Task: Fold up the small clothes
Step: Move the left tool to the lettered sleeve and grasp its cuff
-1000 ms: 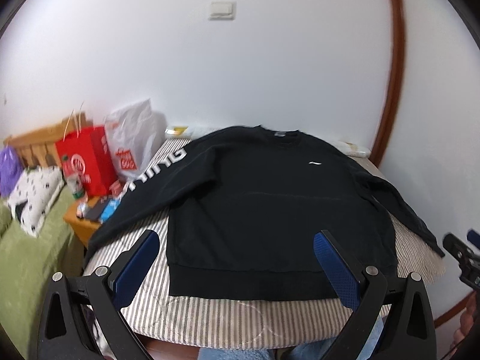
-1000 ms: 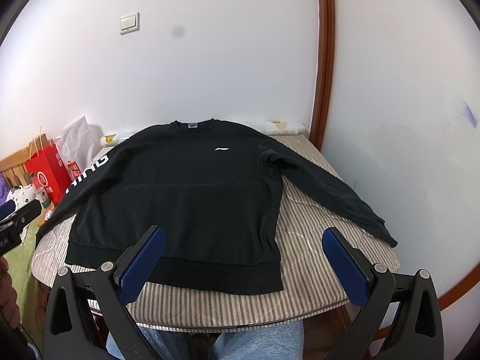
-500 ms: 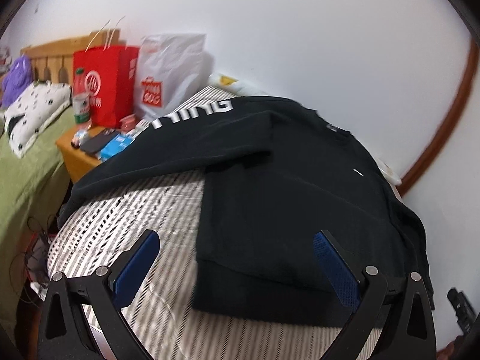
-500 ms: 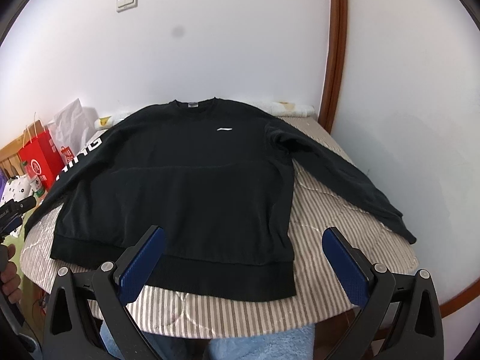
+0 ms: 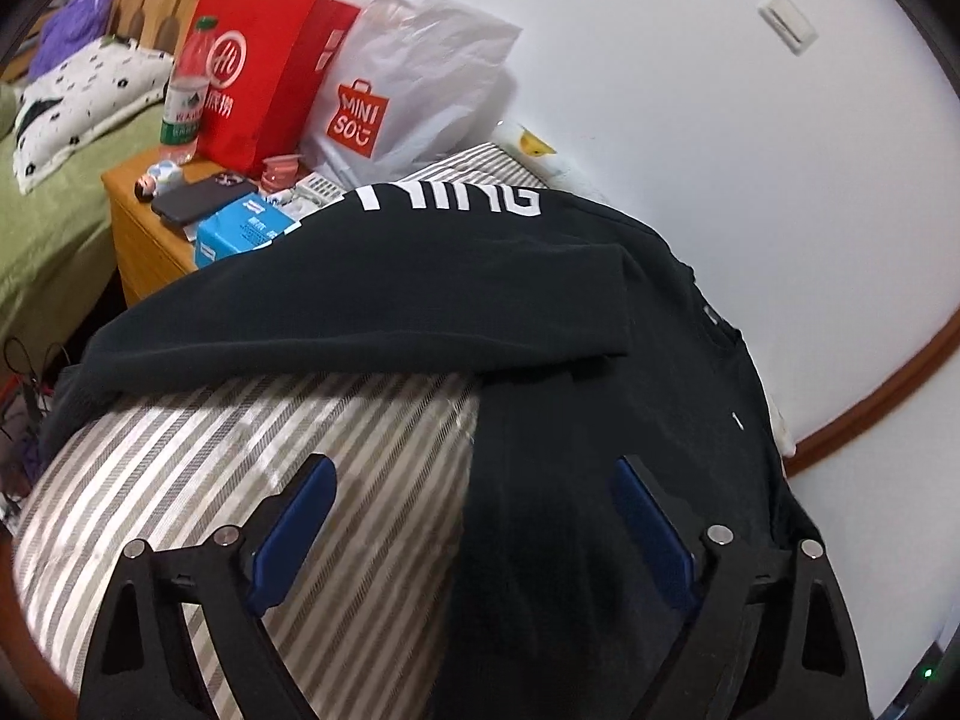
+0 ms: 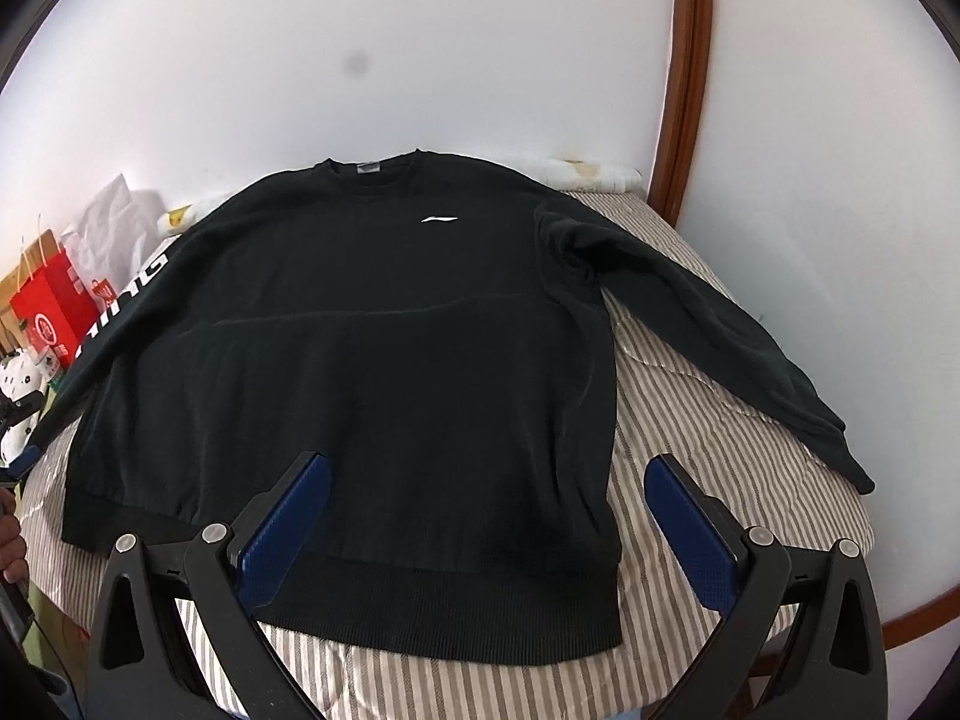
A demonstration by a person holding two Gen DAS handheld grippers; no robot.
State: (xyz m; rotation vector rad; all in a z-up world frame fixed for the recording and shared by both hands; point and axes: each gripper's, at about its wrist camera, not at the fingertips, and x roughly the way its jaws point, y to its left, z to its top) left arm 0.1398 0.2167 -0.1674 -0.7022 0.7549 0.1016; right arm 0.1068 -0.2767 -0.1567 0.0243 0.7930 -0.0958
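A black sweatshirt (image 6: 372,372) lies flat, front up, on the striped mattress (image 6: 690,420), its hem near the near edge, its collar toward the wall. One sleeve reaches the mattress's right edge; bare stripes lie between sleeve and body. The right gripper (image 6: 486,516) hangs over the hem with fingers spread wide, holding nothing. The left gripper (image 5: 474,522) hovers wide apart and empty over the sweatshirt's left side edge. Only the left wrist view shows the wooden nightstand (image 5: 138,228) beyond the mattress's left edge, carrying a red paper bag (image 5: 258,66), a white Miniso bag (image 5: 414,78), a water bottle (image 5: 186,90), a phone (image 5: 201,195) and a blue tissue pack (image 5: 240,231); what the bags hold is hidden.
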